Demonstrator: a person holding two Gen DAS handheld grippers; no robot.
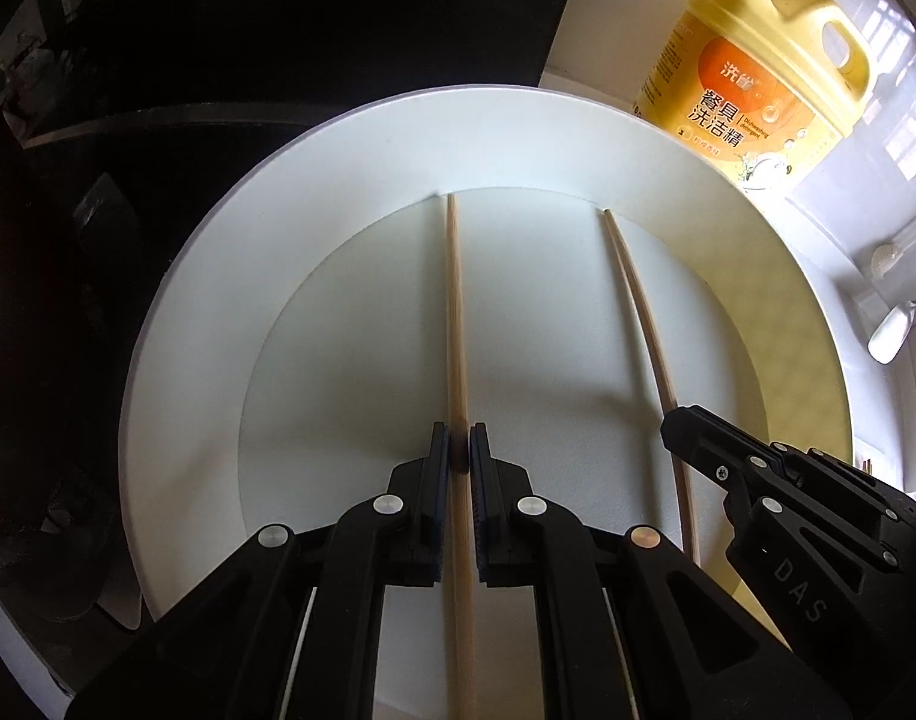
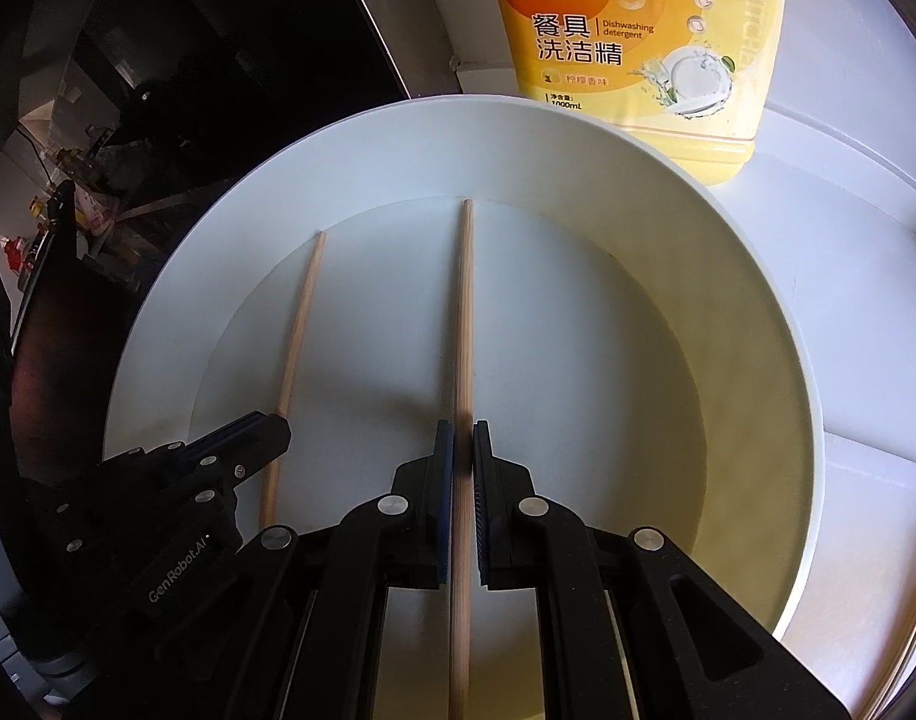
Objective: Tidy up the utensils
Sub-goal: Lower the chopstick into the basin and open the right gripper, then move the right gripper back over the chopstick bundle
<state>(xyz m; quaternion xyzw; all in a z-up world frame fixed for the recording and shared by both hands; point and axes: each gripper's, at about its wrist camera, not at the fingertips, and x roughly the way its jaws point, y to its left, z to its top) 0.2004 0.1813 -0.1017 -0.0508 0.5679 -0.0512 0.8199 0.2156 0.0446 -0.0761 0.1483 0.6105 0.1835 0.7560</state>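
Over the white plate (image 1: 350, 180), one chopstick (image 1: 456, 324) is clamped in each closed hand-held gripper (image 1: 460, 450); sorting is judged barely begun.

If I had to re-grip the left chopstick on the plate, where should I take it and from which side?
Take the left chopstick on its thick near part, about where the left gripper is shut on it now, from above, pads on its two long sides. Its far tip rests at the step below the plate's rim. The right gripper grips its chopstick likewise.
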